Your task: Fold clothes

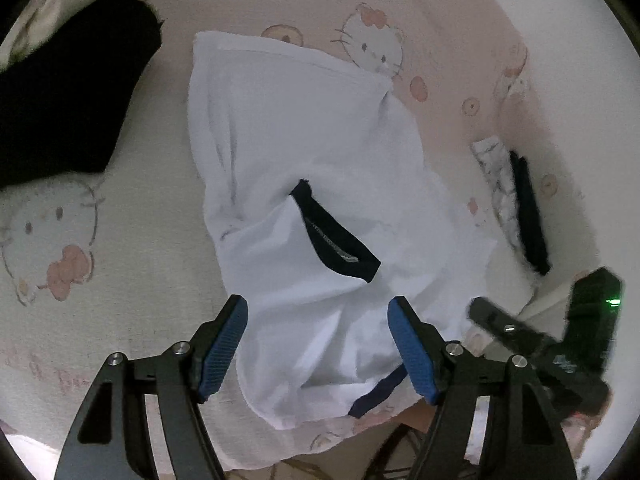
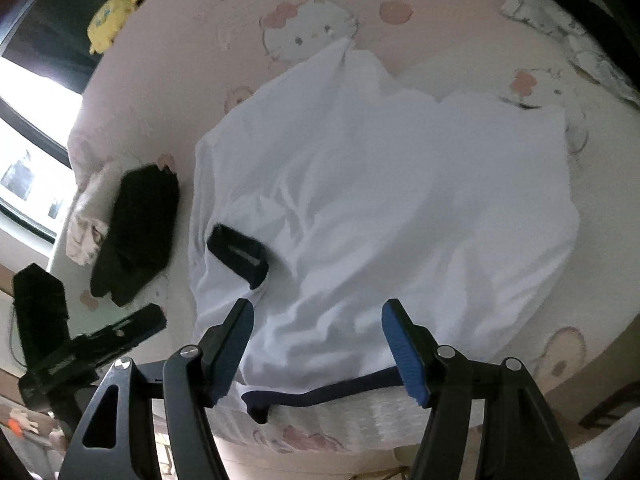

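A white garment with navy trim lies crumpled on a bed sheet printed with cartoon cats. My left gripper hovers over its near end, open, blue pads apart and pressing on nothing. In the right wrist view the same white garment spreads across the bed, with a navy cuff and a navy edge at the near side. My right gripper is open above that edge and holds nothing. Each gripper shows in the other's view: right gripper, left gripper.
A folded black garment lies left of the white one. A stack of patterned white and black clothes sits to the right. A yellow plush toy is beyond the bed near a bright window. The bed's edge runs just below the grippers.
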`<state>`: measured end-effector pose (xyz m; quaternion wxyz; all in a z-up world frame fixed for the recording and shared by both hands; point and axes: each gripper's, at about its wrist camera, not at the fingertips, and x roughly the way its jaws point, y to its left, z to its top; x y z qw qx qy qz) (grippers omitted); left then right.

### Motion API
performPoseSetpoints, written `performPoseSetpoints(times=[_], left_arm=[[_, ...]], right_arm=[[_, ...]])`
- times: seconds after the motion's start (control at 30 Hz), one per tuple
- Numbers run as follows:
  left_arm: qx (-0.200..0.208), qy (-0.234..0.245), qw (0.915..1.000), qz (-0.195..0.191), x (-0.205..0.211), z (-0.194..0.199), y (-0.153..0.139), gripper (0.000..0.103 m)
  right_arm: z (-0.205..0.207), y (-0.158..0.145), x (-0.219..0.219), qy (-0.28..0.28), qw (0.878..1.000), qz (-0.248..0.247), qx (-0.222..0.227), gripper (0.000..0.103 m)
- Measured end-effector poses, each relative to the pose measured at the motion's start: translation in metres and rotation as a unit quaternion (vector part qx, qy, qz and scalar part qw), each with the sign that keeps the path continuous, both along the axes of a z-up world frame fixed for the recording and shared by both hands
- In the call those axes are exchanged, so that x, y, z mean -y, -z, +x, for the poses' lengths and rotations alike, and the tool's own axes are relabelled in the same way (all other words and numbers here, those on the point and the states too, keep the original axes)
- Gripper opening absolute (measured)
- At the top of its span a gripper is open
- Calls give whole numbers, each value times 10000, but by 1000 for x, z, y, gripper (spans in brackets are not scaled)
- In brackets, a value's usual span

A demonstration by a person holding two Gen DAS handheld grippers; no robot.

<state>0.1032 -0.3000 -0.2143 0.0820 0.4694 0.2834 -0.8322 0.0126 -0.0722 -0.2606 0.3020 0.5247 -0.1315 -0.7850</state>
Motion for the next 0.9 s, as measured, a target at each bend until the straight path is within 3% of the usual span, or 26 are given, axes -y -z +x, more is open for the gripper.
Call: performPoseSetpoints(times=[0.03, 0.1, 0.27, 0.37, 0.47, 0.5, 0.6, 0.77, 0.9], left_arm=[[38, 29, 9997, -223, -6, -2, -3, 71], [105, 87, 9977, -663, -18, -7, -8, 71], [-162, 393, 9890, -1414, -57, -14, -24, 71], [-423, 865, 9782, -1838, -89, -21, -25, 71], [-637, 1211, 9662, -2185, -121, -23, -23, 71], [-618, 1268, 9639, -2258, -130, -25, -21, 71], [-367, 1440, 9568, -2498, -152, -38, -10, 71], [-188, 1737, 9466, -2709, -181, -59, 3, 71], [-110, 1892, 9263, -3256, -199, -73, 7, 71]], right_arm=[[2, -5, -8, 66, 9998, -129, -109, 67], [7, -14, -23, 228, 9985, -355, -358, 82], [34, -43, -53, 880, 9843, -83, -1528, 85], [38, -46, -65, 1251, 9757, 245, -1784, 86], [33, -41, -75, 1049, 9773, 179, -1831, 85], [30, -40, -81, 982, 9776, 95, -1861, 86], [19, -35, -92, 1144, 9753, 482, -1824, 86], [-13, -18, -101, 1020, 9871, 527, -1113, 85], [-34, -22, -105, 1038, 9914, 210, -767, 84]])
